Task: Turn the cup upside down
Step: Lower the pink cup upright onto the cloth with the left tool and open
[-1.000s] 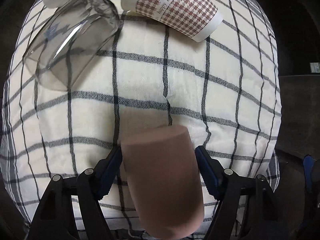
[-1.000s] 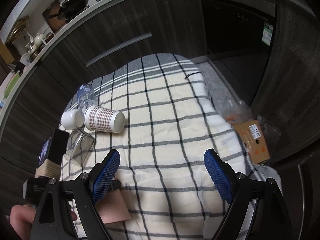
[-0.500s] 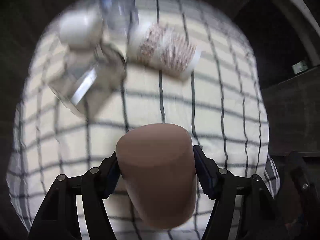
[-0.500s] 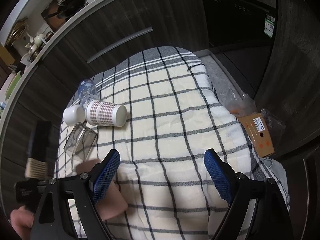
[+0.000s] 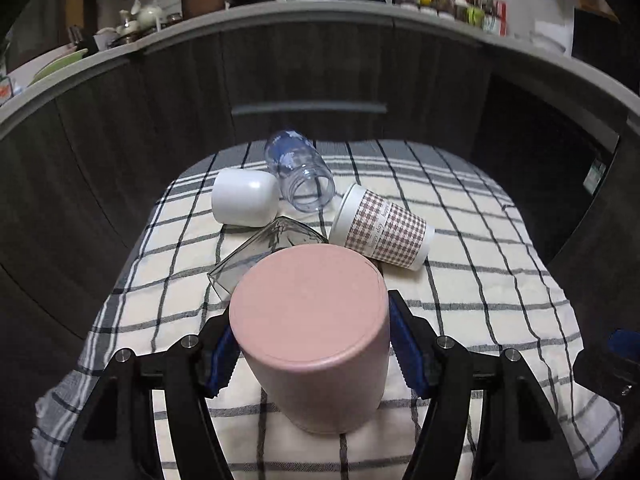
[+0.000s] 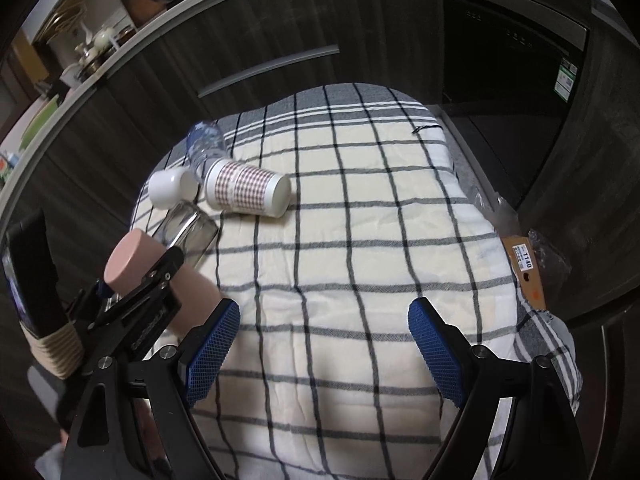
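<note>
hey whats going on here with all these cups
The left gripper is shut on a pink cup, held over the checked cloth with its closed base toward the camera. The right gripper hangs open, holding nothing. Behind, a houndstooth paper cup, a white cup, a clear glass and a clear jar lie on their sides.

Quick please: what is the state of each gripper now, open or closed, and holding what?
Left gripper: closed on the pink cup, base facing up.
Right gripper: open, holding nothing, above the checked cloth.
</note>
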